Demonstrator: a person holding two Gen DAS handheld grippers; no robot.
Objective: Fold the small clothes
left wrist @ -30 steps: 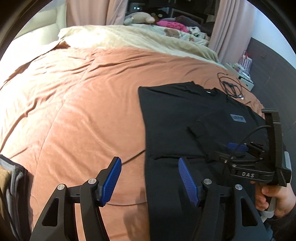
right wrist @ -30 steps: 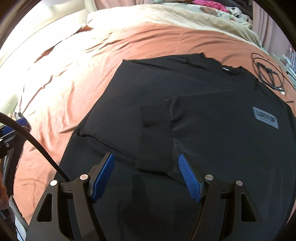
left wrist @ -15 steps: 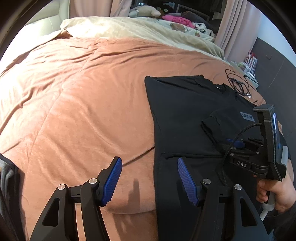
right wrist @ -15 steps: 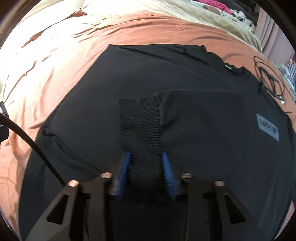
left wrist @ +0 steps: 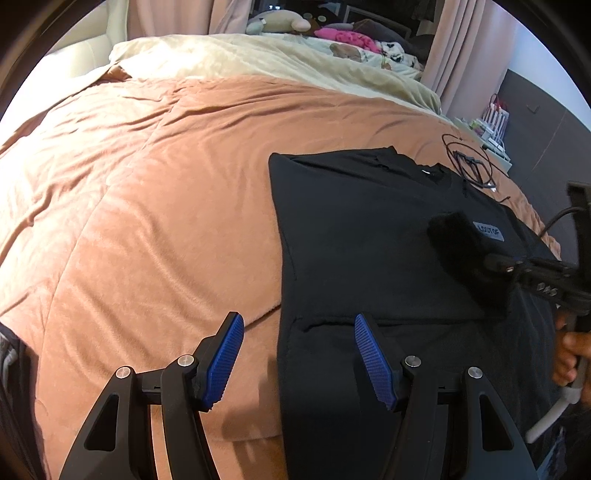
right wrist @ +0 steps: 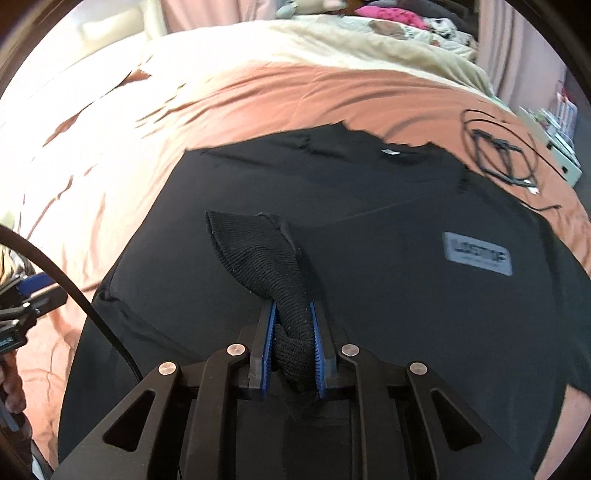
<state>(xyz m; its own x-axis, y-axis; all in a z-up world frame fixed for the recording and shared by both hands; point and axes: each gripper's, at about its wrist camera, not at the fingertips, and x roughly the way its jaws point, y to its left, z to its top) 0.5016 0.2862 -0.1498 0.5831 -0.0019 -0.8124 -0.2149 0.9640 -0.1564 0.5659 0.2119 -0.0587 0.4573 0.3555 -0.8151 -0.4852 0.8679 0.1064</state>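
Between right gripper [right wrist: 291,343] jaws, ribbed cuff [right wrist: 269,266].

This is a bedroom in a home: a wide bed is spread with a rust-orange comforter [left wrist: 155,206] and a cream blanket [left wrist: 258,62] at its far end. Pink curtains [left wrist: 458,48] hang behind, with plush toys [left wrist: 277,24] (and a pink garment [left wrist: 347,37]) piled nearby.

A matt black cloth sweatshirt [right wrist: 369,295] with a ribbed knit cuff [right wrist: 266,258] is being shown on a soft, velvety bedspread [left wrist: 147,221]; ridged blue pads [left wrist: 373,362] are being carried on black plastic fingers.
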